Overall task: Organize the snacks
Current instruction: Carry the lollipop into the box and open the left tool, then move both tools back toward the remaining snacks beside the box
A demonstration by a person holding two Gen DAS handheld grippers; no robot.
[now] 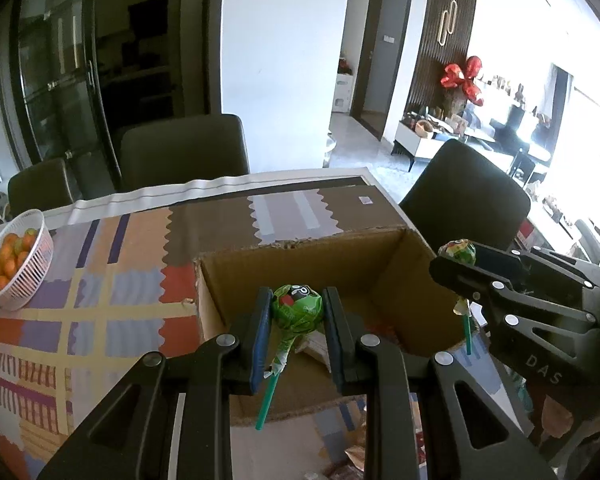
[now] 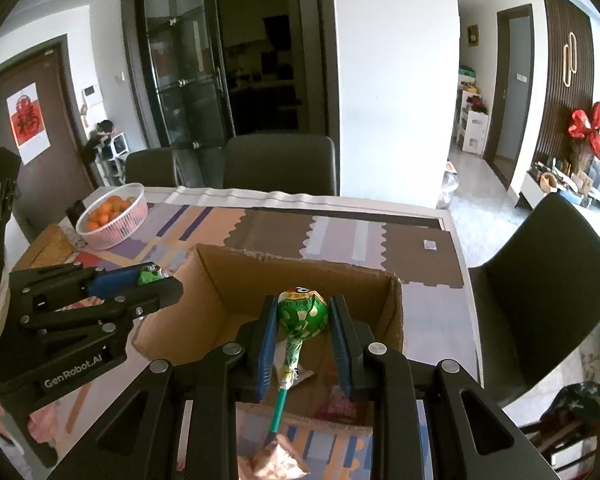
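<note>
An open cardboard box [image 1: 236,280] [image 2: 220,276] stands on the patterned tablecloth, with a few wrapped snacks on its floor. My left gripper [image 1: 296,308] is shut on a green-wrapped lollipop [image 1: 297,306], stick hanging down, above the box's near edge. In the right wrist view the left gripper [image 2: 168,278] shows at the left, beside the box's left wall. My right gripper [image 2: 304,314] is shut on a second green lollipop [image 2: 303,312] over the box opening. The left wrist view has the right gripper [image 1: 446,260] at the box's right wall with its lollipop [image 1: 458,251].
A white basket of oranges [image 1: 24,264] [image 2: 116,216] sits at the table's far left. Dark chairs [image 1: 184,152] [image 2: 540,292] stand behind and to the right of the table. Loose snack packets [image 2: 278,460] lie on the cloth in front of the box.
</note>
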